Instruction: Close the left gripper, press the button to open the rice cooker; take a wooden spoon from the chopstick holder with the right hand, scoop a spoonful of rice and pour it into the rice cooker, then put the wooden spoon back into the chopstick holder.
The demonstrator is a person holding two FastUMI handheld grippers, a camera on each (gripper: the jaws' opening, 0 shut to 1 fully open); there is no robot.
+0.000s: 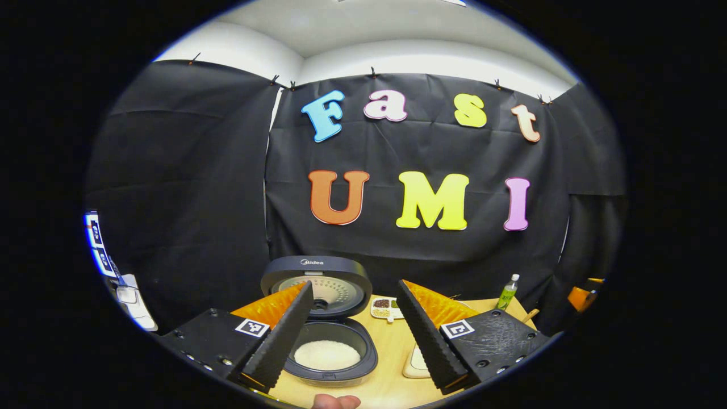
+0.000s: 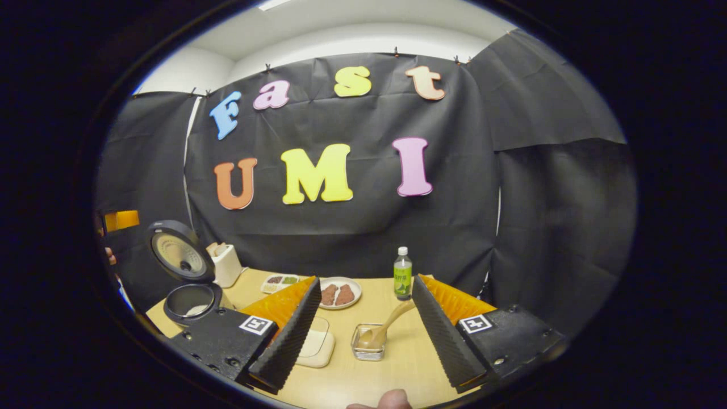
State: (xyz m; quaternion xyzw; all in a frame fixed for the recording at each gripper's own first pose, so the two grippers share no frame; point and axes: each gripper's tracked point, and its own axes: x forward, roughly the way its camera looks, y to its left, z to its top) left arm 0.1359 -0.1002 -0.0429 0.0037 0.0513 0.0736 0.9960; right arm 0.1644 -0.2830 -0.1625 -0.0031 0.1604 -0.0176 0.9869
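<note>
The rice cooker [image 1: 363,355] stands open just ahead of my left gripper [image 1: 355,284], its lid [image 1: 316,267] upright and white rice [image 1: 326,355] in the pot. The left gripper is open and holds nothing. In the right gripper view the cooker [image 2: 190,301] sits at the far left of the table. The wooden spoon [image 2: 392,321] stands with its bowl in a small clear holder [image 2: 366,351] and its handle leans up to the right. My right gripper [image 2: 364,281] is open, above and just short of the spoon, touching nothing.
On the wooden table [image 2: 397,363] are a flat white square dish [image 2: 317,347], a plate of brown pieces [image 2: 339,293], a small divided dish [image 2: 280,281], a green-labelled bottle [image 2: 402,274] and a white box [image 2: 226,264] beside the cooker. Black cloth walls close the back.
</note>
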